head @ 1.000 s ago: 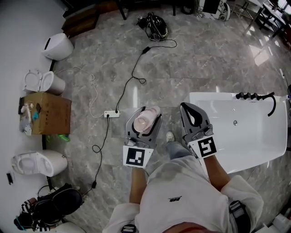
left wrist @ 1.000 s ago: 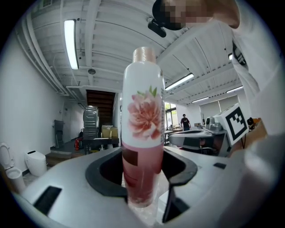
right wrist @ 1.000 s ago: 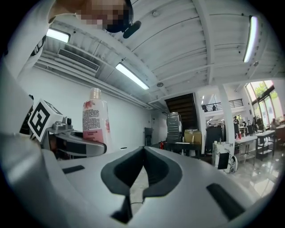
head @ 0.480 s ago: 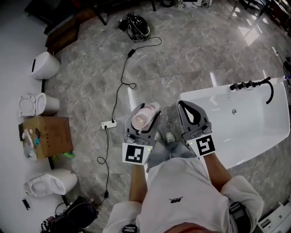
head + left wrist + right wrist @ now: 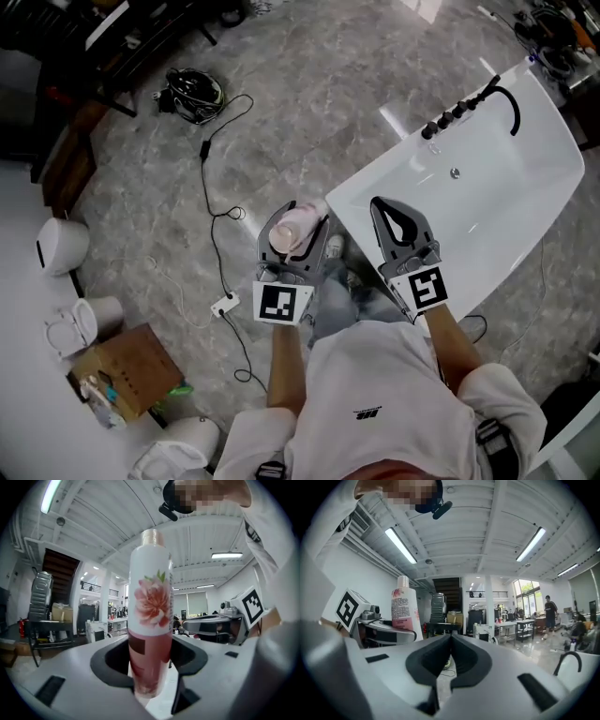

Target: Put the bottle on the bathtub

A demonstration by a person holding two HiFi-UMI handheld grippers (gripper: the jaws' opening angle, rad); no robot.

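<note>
**Left gripper** (image 5: 298, 223): the jaws are clamped on the lower body of the bottle (image 5: 151, 620). You hold it low and upright, cap up. This probably leaves the base free to go down flat on a ledge.

**Bottle:** white with a pink flower print and a pink lower part. It is in your left gripper, above the floor (image 5: 309, 103) and just left of the bathtub's near corner. It is not yet on the bathtub (image 5: 497, 197).

**Right gripper** (image 5: 451, 641): the jaws are closed together with nothing between them. It is carried level beside the left one and shows over the tub's near rim. It seems to be a spare hand with no part in the carry.

**Bathtub:** white and freestanding, set at an angle on the right. A black faucet (image 5: 469, 103) sits at its far end. The rim looks broad and flat, but glossy, so the bottle may slide if you set it down tilted.

**Floor:** grey marbled tile, shiny.

- A cable (image 5: 208, 187) runs across it to a power strip (image 5: 225, 302) on the left.
- A dark bundle of gear (image 5: 194, 94) lies farther off.

**Room, left edge:**

- a cardboard box (image 5: 127, 370);
- a white toilet (image 5: 61, 246);
- dark furniture at the far left.
</note>
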